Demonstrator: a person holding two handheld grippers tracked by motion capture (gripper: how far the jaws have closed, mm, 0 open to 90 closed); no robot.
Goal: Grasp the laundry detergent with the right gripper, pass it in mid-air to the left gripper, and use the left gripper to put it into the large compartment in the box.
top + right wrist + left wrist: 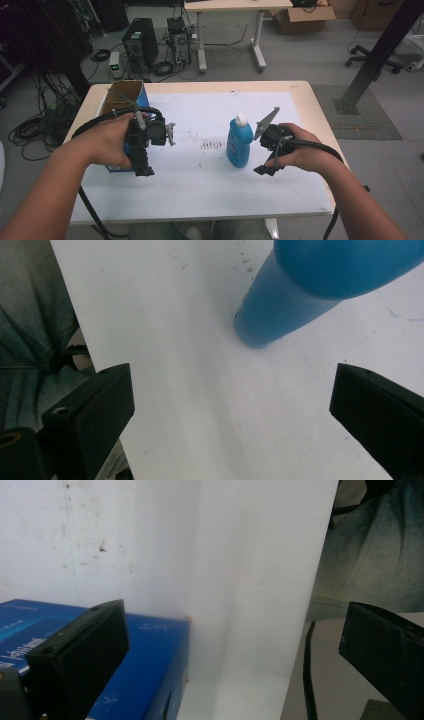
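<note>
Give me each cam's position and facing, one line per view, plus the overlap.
High view: above the person's side, looking forward and down on the table; forearms, left tool, right tool.
Left gripper view: rides the left tool, aimed down at the blue box and white mat; both jaws apart.
Right gripper view: rides the right tool, aimed down near the blue bottle; jaws apart.
Shared: high and right gripper views both show the bottle.

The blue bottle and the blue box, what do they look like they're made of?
The blue bottle looks like plastic: smooth, evenly coloured body with a soft sheen and a white cap. The blue box looks like printed cardboard: flat panels, sharp folded edges, and a brown open top in the high view.
</note>
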